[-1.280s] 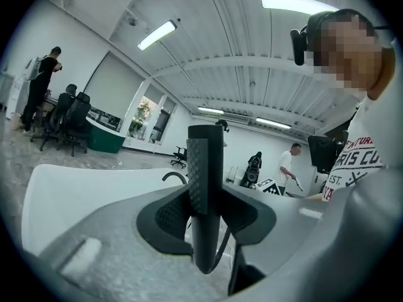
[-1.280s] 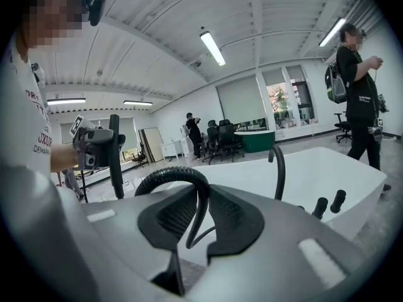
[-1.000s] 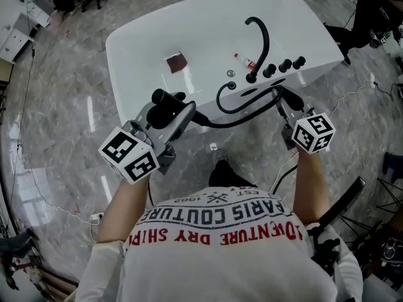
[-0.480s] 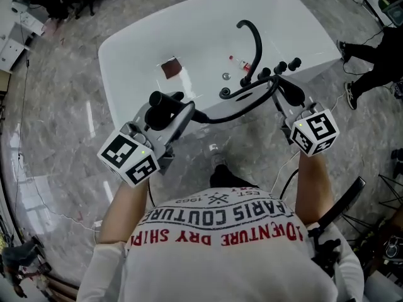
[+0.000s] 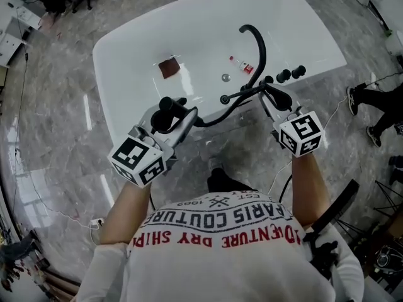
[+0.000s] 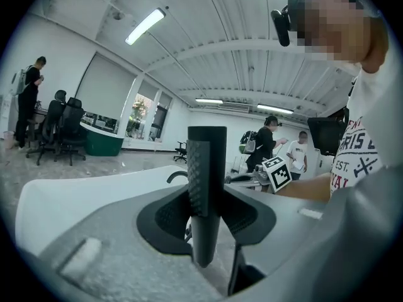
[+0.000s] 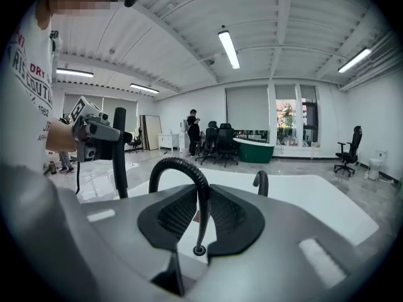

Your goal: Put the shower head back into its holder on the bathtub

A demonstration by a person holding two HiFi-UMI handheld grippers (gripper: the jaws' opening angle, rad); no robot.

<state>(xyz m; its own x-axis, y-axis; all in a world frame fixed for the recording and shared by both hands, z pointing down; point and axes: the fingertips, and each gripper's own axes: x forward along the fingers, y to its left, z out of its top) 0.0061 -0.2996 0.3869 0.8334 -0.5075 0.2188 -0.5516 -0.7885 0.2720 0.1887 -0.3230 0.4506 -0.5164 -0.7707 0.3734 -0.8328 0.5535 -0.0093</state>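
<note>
1. Over the near rim of the white bathtub [image 5: 189, 17], the left gripper [image 5: 171, 117] is clamped on the black shower head [image 5: 167, 106], which is off the tub.
2. In the left gripper view the shower head's textured handle stands upright, pinched between the two jaws.
3. The right gripper [image 5: 272, 99] is closed on the black ribbed hose [image 7: 200, 194]. The hose arches up out of the jaws and bends back down between them.
4. From the shower head the hose sags along the tub's near side to the right gripper.
5. Just beyond the right gripper, on the rim, stand black knobs [image 5: 291, 74] and a curved black spout [image 5: 257, 39].
6. Inside the tub lie a brown square [image 5: 167, 68], a small bottle [image 5: 242, 63] and the drain [image 5: 225, 77].
7. The tub stands on a grey marble floor [image 5: 63, 137].
</note>
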